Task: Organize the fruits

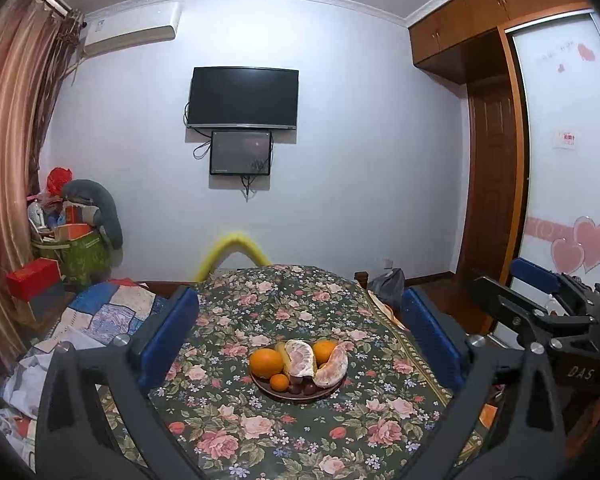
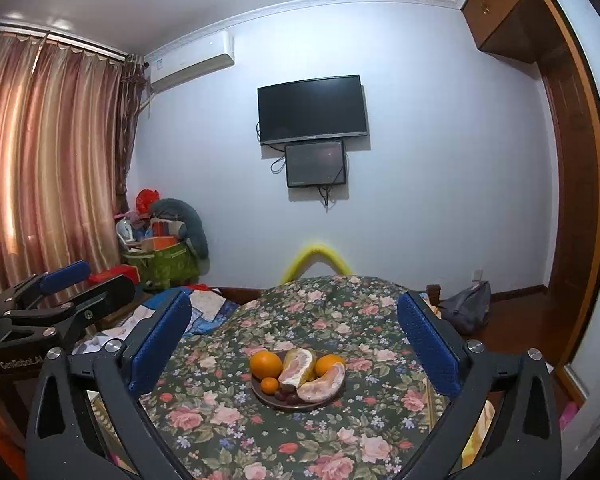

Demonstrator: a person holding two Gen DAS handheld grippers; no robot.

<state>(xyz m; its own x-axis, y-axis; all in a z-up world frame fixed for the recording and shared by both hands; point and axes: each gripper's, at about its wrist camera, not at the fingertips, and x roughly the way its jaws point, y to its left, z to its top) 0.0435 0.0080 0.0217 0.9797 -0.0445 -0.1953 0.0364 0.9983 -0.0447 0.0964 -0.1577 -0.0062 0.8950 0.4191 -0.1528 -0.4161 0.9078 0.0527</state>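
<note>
A brown plate (image 1: 278, 395) sits mid-table on the floral cloth. It holds two oranges (image 1: 265, 363), a small tangerine (image 1: 279, 382), peeled pomelo pieces (image 1: 332, 368), a banana and dark dates (image 1: 303, 389). The same plate (image 2: 269, 399) shows in the right wrist view with an orange (image 2: 265, 364) and pomelo (image 2: 322, 386). My left gripper (image 1: 300, 340) is open and empty, held back from the plate. My right gripper (image 2: 296, 344) is open and empty too, also short of the plate. The right gripper also shows at the right edge of the left wrist view (image 1: 540, 300).
The table (image 1: 260, 440) has a flowered cloth. A patchwork bed (image 1: 100, 312) lies left. A green bag of clutter (image 1: 80, 256) and a red box (image 1: 34, 278) stand by the curtain. A grey bag (image 2: 466, 306) lies on the floor at right. A TV (image 1: 242, 98) hangs on the wall.
</note>
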